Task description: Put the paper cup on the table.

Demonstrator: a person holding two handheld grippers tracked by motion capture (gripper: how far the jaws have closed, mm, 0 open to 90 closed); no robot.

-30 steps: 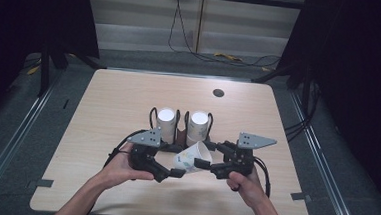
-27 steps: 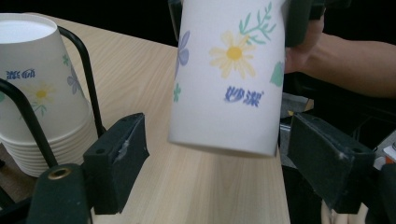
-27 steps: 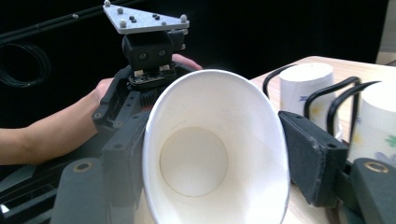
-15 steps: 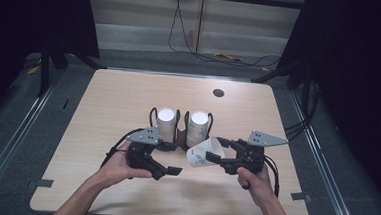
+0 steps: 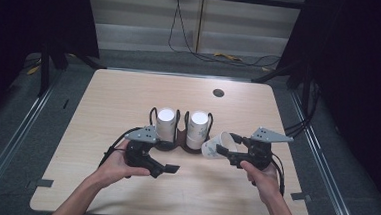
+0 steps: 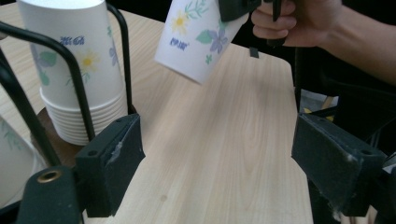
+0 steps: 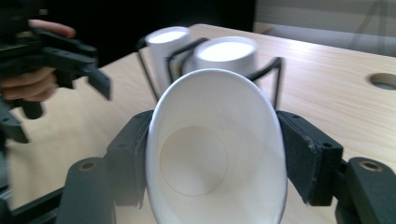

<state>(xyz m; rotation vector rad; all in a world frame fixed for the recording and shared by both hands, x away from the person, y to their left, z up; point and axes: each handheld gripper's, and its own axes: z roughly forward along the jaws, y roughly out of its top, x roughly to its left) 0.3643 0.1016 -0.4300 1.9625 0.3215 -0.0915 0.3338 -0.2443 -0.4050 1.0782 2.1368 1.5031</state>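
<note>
Right gripper (image 5: pixel 224 153) is clamped on a single white flower-print paper cup (image 5: pixel 215 145), squeezed oval and held tilted in the air just right of the black wire cup holder (image 5: pixel 177 137). Left gripper (image 5: pixel 167 167) has jaws wide apart, nothing between them. Two cup stacks (image 5: pixel 166 123) sit in the holder. One cup is separated and lifted; placing it is left, probably.

High camera looks forward and down over the whole table (image 5: pixel 123 193). Gripper cameras sit close, looking along their jaws. All three share the cup stacks (image 5: pixel 166 125) (image 6: pixel 77 70) (image 7: pixel 224 51).
</note>
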